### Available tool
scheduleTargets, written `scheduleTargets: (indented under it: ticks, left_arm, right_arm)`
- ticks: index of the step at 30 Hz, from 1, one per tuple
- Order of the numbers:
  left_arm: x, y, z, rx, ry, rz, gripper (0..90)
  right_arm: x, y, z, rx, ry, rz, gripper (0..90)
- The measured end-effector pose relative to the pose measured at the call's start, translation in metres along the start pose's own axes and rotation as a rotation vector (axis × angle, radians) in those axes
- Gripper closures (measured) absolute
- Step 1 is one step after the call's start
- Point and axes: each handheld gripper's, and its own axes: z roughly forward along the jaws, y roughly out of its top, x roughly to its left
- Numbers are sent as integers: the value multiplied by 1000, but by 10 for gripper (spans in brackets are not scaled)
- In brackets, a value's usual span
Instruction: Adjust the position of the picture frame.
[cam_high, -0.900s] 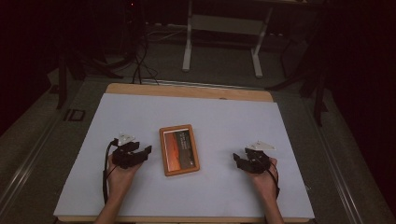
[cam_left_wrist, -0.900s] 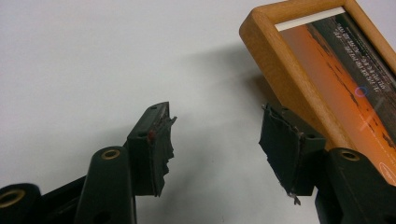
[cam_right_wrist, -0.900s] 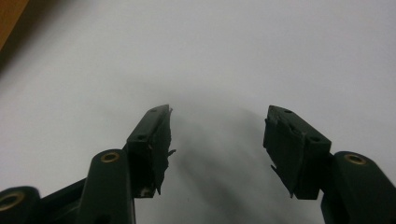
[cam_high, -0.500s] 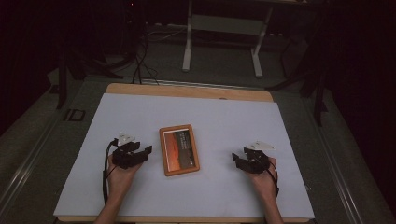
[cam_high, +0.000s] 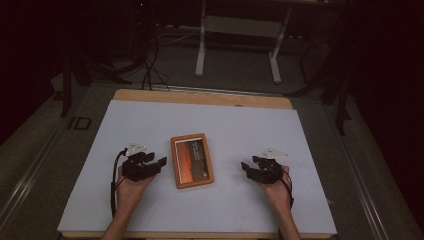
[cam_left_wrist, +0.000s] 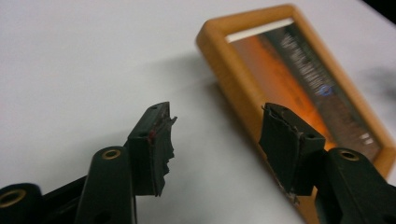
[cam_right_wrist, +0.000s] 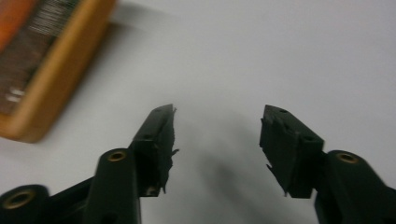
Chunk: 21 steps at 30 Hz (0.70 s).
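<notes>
The left gripper (cam_high: 161, 162) rests on the white worktop (cam_high: 240, 125) toward its near left, held in the person's left hand (cam_high: 129, 186), with its fingers (cam_left_wrist: 154, 140) apart and nothing between them. Just to its right lies a wooden-framed picture (cam_high: 192, 160), flat on the worktop, about midway between the left and right edges and nearer the near edge. Its long axis runs from the near edge toward the far edge, tilted slightly. In the left gripper view the frame's long side lies just beyond one finger, so this gripper is judged the nearer of the two; a short reach toward the worktop's middle would bring the fingers astride that wooden edge. The print inside the frame is orange and dark, with pale lettering along one side and a small blue mark, all too blurred to read.

The right gripper (cam_high: 244, 166) sits farther right, clearly apart from the frame, fingers (cam_right_wrist: 156, 140) likewise spread and empty, the frame's corner lying off to one side in its own view.
</notes>
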Motion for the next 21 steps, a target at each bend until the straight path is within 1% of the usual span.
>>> scheduleTargets:
  ticks: [2,5,8,10,13,15,17,21]
  left_arm:
    - [-2,1,-1,-14,-19,-9,421]
    - [-4,3,0,-17,-41,-15,418]
    - [-6,3,2,-7,-54,-14,418]
    - [-7,3,4,7,-60,-8,418]
    - [-9,3,9,24,-69,-8,414]
    - [-10,3,14,39,-65,-7,409]
    - [-10,3,17,53,-70,-8,407]
    - [-12,2,25,72,-90,-3,408]
  right_arm:
    - [4,4,1,-3,14,-11,484]
    - [11,14,7,-7,41,-15,540]
    - [17,21,12,-8,75,-24,579]
    - [24,27,17,-9,98,-39,605]
    - [31,34,24,-2,128,-50,601]
    - [35,40,30,2,154,-37,598]
    - [39,44,35,2,172,-31,588]
    - [46,52,44,15,214,-19,547]
